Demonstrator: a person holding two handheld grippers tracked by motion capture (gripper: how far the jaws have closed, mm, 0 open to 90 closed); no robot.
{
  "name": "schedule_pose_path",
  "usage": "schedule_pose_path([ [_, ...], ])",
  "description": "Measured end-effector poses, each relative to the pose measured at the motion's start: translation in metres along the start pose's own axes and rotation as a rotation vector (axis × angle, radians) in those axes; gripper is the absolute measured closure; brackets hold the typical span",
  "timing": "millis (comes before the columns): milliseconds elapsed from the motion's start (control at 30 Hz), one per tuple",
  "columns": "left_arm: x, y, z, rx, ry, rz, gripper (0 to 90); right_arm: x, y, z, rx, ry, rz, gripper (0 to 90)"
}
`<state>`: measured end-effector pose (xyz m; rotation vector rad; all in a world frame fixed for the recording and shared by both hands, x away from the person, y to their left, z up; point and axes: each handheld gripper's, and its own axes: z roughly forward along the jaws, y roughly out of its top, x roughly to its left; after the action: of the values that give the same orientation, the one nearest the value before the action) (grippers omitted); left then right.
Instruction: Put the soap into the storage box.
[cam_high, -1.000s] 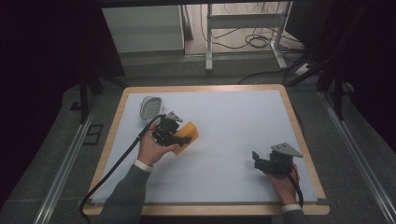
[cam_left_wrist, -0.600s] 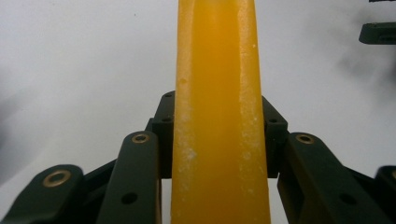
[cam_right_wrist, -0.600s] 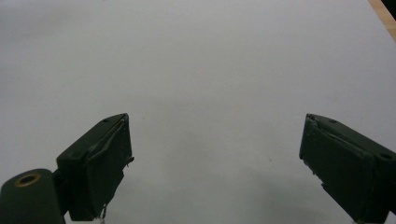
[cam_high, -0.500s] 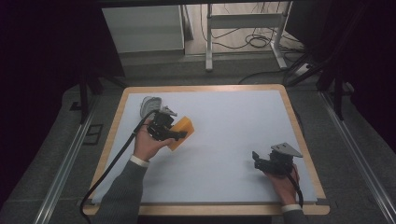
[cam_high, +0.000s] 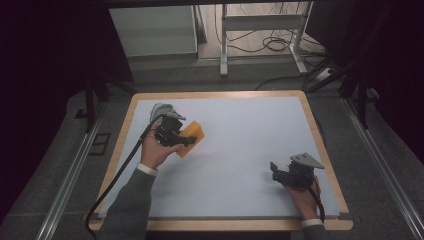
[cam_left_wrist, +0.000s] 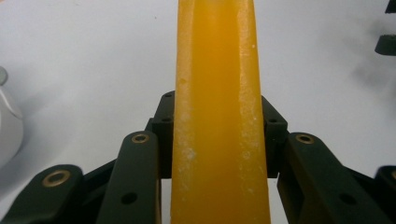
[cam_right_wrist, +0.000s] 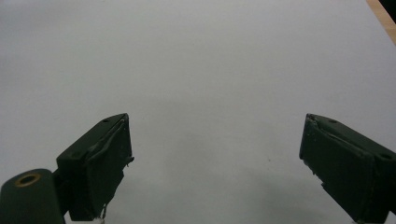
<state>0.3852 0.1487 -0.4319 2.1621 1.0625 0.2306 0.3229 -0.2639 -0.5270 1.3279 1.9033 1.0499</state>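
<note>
An orange sponge block (cam_high: 191, 138) is held above the left part of the white table mat (cam_high: 240, 150), with my left gripper (cam_high: 175, 136) shut on it. In the left gripper view the sponge (cam_left_wrist: 218, 112) stands on edge between the two black jaws, squeezed from both sides. Just behind the left hand lies a grey rounded object (cam_high: 161, 110) on the mat; its white edge (cam_left_wrist: 7, 126) appears at the left of the left gripper view. My right gripper (cam_high: 277, 172) rests low at the mat's front right, open, its fingers (cam_right_wrist: 100, 163) wide apart with nothing between them.
The mat sits in a wooden frame (cam_high: 320, 135). Beyond the table's far edge are a white cabinet (cam_high: 152, 30), a metal stand (cam_high: 260, 25) and cables on the floor. Metal rails (cam_high: 70, 190) run along both sides of the table.
My left gripper has carried the orange sponge a little away from me and to the left, toward the grey object. The right gripper has stayed in place.
</note>
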Motion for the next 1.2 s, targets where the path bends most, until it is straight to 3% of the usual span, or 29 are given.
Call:
schedule_pose_path([
  [1200,0.025,0.006,-0.016,-0.046,0.037,-0.055,61.2,0.000,0.000,0.000,0.001,-0.002,-0.001,9.5],
])
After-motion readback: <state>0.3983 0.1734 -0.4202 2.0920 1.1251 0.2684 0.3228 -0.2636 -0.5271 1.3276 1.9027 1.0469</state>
